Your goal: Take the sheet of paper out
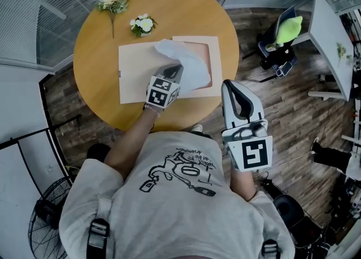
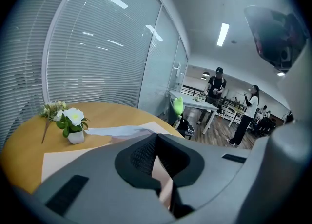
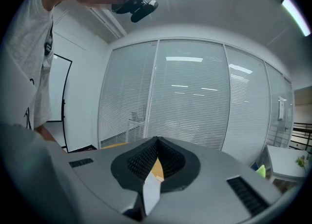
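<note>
A white sheet of paper (image 1: pixel 189 63) curls up off an open pale pink folder (image 1: pixel 135 77) that lies on the round wooden table (image 1: pixel 96 38). My left gripper (image 1: pixel 177 69) is over the folder's middle and is shut on the sheet's near edge. In the left gripper view the sheet (image 2: pixel 117 131) stretches left from the closed jaws of the left gripper (image 2: pixel 157 139), and its far part hangs above the folder (image 2: pixel 63 159). My right gripper (image 1: pixel 230 84) hovers at the table's near right edge, shut, holding nothing. In the right gripper view the right gripper (image 3: pixel 157 143) points level at a glass wall.
A small pot of white flowers (image 1: pixel 142 25) and a loose flower sprig (image 1: pixel 114 3) sit at the table's far left. A chair with a green item (image 1: pixel 287 29) and a white desk (image 1: pixel 330 43) stand right. A floor fan (image 1: pixel 48 218) is lower left. Two people (image 2: pixel 216 84) stand far off.
</note>
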`<state>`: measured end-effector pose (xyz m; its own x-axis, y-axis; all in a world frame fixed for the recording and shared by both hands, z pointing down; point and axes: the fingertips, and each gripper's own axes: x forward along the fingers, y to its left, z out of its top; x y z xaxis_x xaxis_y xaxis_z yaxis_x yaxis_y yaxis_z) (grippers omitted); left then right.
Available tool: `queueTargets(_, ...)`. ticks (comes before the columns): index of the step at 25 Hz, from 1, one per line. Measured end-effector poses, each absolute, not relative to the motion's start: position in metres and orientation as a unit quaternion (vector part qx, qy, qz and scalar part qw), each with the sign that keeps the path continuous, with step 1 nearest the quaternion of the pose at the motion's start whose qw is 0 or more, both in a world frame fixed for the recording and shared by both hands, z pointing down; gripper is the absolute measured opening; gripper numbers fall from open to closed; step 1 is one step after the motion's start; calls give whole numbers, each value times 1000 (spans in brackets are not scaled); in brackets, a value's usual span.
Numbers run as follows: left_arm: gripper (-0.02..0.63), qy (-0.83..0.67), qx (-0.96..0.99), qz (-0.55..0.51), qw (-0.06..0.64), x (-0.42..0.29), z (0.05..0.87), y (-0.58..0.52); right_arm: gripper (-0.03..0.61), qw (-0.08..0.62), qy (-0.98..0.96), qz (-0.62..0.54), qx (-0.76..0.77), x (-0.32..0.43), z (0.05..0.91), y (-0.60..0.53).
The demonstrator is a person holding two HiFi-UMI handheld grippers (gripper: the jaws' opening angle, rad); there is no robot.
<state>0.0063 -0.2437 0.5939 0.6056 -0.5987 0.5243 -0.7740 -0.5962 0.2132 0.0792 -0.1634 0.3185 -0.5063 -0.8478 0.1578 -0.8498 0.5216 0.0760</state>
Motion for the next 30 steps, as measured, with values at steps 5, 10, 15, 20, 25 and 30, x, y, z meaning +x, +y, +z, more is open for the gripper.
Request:
queueTargets(5, 20, -398, 873, 192, 208, 6, 576, -239, 8, 92, -866, 4, 491, 82, 319, -160)
queueTargets(10, 20, -400, 877, 179, 199, 2, 555, -234, 8, 79, -865, 4, 496, 79, 314, -157)
queueTargets(15, 20, -404, 880, 169, 183, 0, 533, -229, 8, 88, -867, 0, 491, 79, 315, -152)
queueTargets(20, 20, -409, 884, 154, 168, 0, 508, -225, 8, 75, -864, 3, 499, 79, 311, -151)
queueTargets(25, 20, -411, 886, 139, 165, -4, 493, -219, 8, 84, -867, -1, 492, 77, 314, -146)
queueTargets(30, 20, -415, 886, 131, 160, -8, 479, -212, 8, 121, -865, -3, 486, 84, 324, -139)
